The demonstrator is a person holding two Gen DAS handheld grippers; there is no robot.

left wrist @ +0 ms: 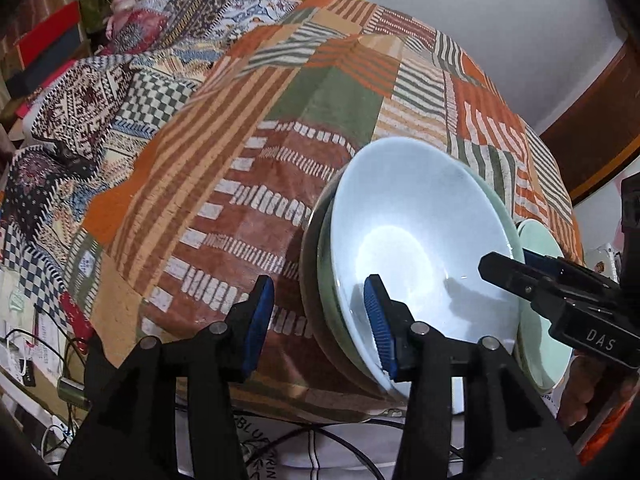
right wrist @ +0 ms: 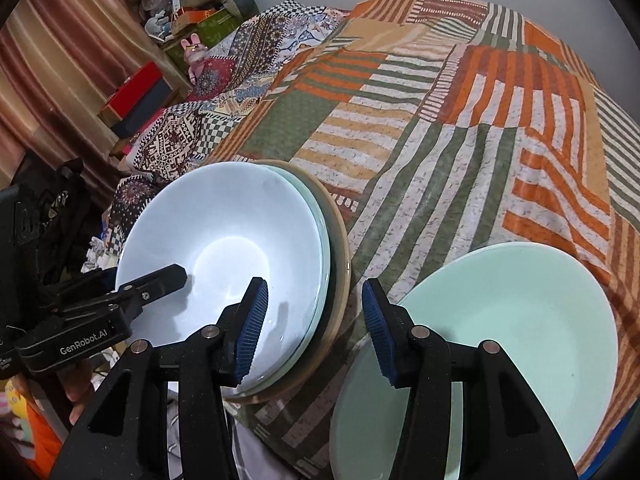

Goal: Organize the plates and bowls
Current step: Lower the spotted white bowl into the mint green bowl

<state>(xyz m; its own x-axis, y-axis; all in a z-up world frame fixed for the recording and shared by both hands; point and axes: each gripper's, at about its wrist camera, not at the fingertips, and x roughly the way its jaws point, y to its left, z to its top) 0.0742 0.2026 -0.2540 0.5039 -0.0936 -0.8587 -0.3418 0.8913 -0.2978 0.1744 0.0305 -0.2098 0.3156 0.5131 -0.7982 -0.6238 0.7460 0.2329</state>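
While both the left gripper (left wrist: 318,322) and right gripper (right wrist: 316,326) are held spread and empty, the pale bowl (right wrist: 224,256) is seen nested on its stack; the green plate (right wrist: 516,320) is left unsorted.

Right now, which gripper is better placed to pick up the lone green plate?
Right gripper: the green plate lies just beside its open fingers. The left gripper straddles the far rim of the stacked bowl.
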